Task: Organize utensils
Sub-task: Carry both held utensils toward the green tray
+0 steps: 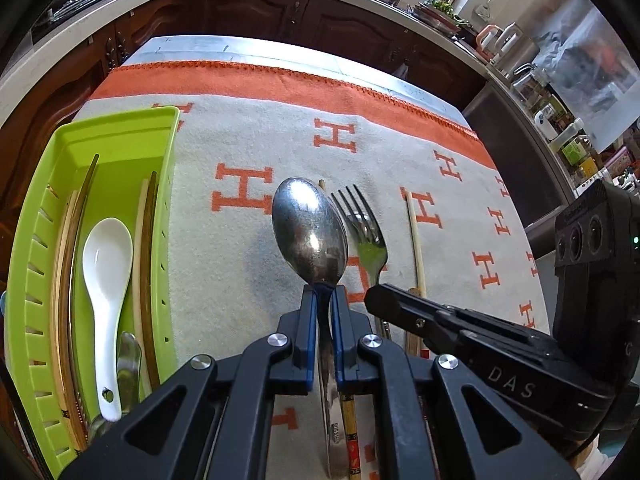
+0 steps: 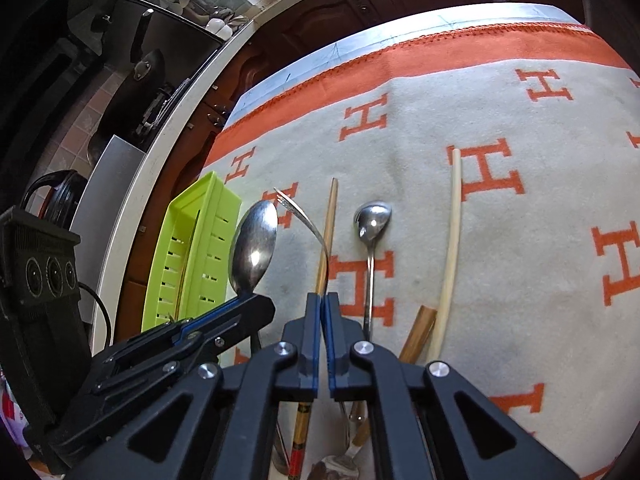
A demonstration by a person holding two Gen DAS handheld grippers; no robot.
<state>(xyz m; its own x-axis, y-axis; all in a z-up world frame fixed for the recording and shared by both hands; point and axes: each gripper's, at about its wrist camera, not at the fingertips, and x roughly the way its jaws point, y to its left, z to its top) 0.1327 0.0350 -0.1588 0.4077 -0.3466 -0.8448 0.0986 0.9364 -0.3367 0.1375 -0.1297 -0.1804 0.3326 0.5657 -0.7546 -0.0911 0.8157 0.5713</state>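
Nearest in the left wrist view, the left gripper (image 1: 323, 294) pinches a big steel spoon (image 1: 309, 229) by its neck, bowl pointing forward and lifted above the blanket (image 1: 248, 140). Just to its right, the right gripper (image 2: 323, 300) has its blue pads pressed together on the fork (image 2: 310, 220), which it holds on edge, tines curving up and away. Both grippers reach forward side by side, nearly touching, with the left one angled slightly across toward the right.

Counting what lies around them: a green tray (image 1: 120, 128) sits at the left edge of the blanket, holding one white ceramic spoon (image 1: 106, 256), several chopsticks along its length, and one metal handle near its close end. On the blanket to the right lie one small steel spoon (image 2: 372, 220), one pale chopstick (image 2: 450, 248), one brown chopstick (image 2: 328, 232) beside the fork, and a short brown stick end (image 2: 418, 332). Under the grippers a painted chopstick (image 2: 302, 424) and another spoon bowl (image 2: 336, 468) show partly.
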